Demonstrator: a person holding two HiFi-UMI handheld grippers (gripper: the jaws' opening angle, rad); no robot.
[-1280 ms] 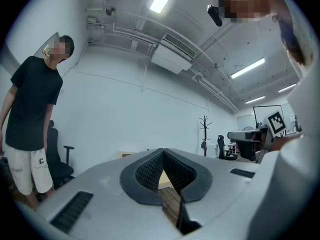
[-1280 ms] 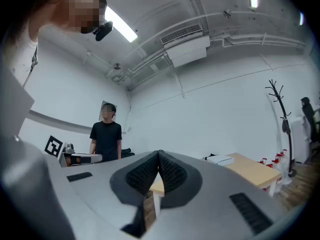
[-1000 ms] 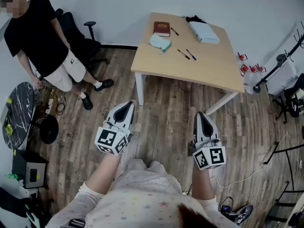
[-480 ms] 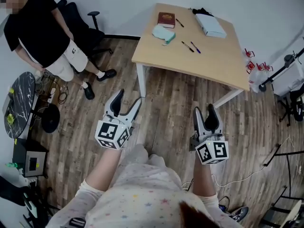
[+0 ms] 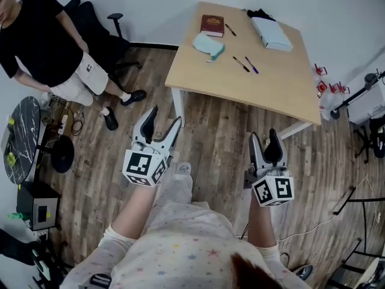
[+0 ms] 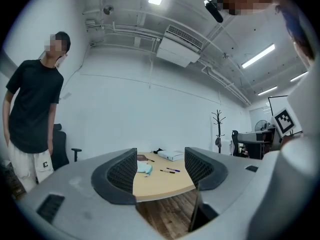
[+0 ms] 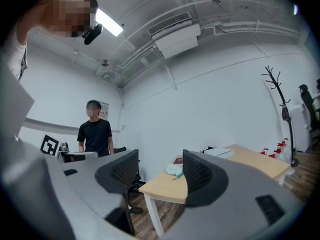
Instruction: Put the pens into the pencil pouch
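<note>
**A:** Head view, nearest first: what have the grippers got?

**B:** Nothing. The left gripper has just been opening its jaws, now wide apart. The right gripper stands parted too. Both are above the wood floor.

**A:** And the pens?

**B:** The pens lie on the table beyond, near the pale pencil pouch but apart from it.

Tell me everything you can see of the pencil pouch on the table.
The pencil pouch is pale mint, soft and fabric-like. It lies flat on the wooden table toward its far left corner, just in front of the brown book. A darker teal tab sticks out at its near edge. Two pens lie apart to its right; nothing but the table visibly touches it. Whether it is zipped cannot be told.
</note>
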